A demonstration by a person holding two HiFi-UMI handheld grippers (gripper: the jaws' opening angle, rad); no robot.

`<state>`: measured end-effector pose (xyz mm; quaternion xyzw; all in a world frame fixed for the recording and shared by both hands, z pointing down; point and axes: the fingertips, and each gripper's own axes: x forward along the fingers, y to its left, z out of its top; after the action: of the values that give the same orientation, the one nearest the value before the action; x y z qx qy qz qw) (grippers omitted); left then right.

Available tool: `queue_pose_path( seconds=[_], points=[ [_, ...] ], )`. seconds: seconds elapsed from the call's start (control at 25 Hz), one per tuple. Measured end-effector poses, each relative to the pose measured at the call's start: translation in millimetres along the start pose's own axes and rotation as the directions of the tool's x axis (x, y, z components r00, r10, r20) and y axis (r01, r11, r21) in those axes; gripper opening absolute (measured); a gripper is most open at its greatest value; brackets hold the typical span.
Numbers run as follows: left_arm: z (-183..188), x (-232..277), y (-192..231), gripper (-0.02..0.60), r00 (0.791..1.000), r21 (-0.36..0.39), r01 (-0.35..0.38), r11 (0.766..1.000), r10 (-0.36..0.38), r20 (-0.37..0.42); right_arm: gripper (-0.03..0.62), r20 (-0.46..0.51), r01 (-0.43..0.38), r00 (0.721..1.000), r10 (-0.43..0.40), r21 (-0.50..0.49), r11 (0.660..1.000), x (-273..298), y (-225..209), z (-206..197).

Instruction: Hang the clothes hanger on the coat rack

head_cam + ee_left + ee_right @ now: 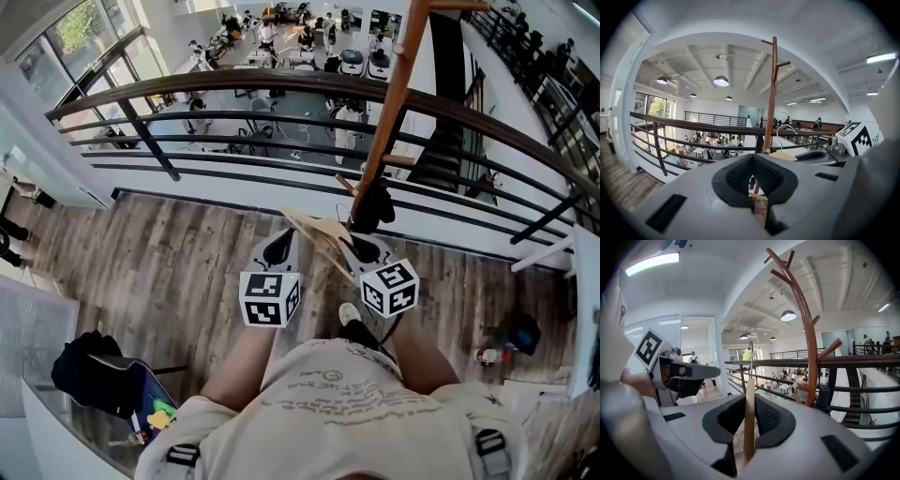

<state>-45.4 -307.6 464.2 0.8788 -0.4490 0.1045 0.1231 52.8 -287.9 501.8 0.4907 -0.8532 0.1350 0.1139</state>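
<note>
A pale wooden clothes hanger (317, 230) with a metal hook (780, 133) is held between my two grippers, in front of the railing. My right gripper (749, 427) is shut on one arm of the hanger (749, 418), which stands edge-on between its dark pads. My left gripper (757, 199) is shut with a bit of the hanger's wood (760, 207) pinched low between its pads. The brown wooden coat rack (389, 112) rises just beyond the grippers; its pegs (829, 348) branch off above. The hanger hangs on no peg.
A dark curved railing (281, 84) runs across right behind the coat rack, with an open hall far below. The rack's black base (373, 206) stands on the wood floor. A black chair with a bag (103, 375) sits at lower left.
</note>
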Motion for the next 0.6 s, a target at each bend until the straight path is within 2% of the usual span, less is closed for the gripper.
queue_pose_path(
  seconds=[0.24,0.6],
  points=[
    [7.1,35.6,-6.0,0.005,0.999,-0.003,-0.048,0.999,0.048,-0.008,0.051,-0.039,-0.033,0.999,0.033,-0.012,0.999,16.0,-44.0,-14.8],
    [7.2,43.2,-10.7,0.005,0.995,-0.006,-0.098,0.995,0.097,-0.033,0.051,-0.063,-0.071,0.995,0.073,0.029,0.997,26.1,-66.3,-25.2]
  ],
)
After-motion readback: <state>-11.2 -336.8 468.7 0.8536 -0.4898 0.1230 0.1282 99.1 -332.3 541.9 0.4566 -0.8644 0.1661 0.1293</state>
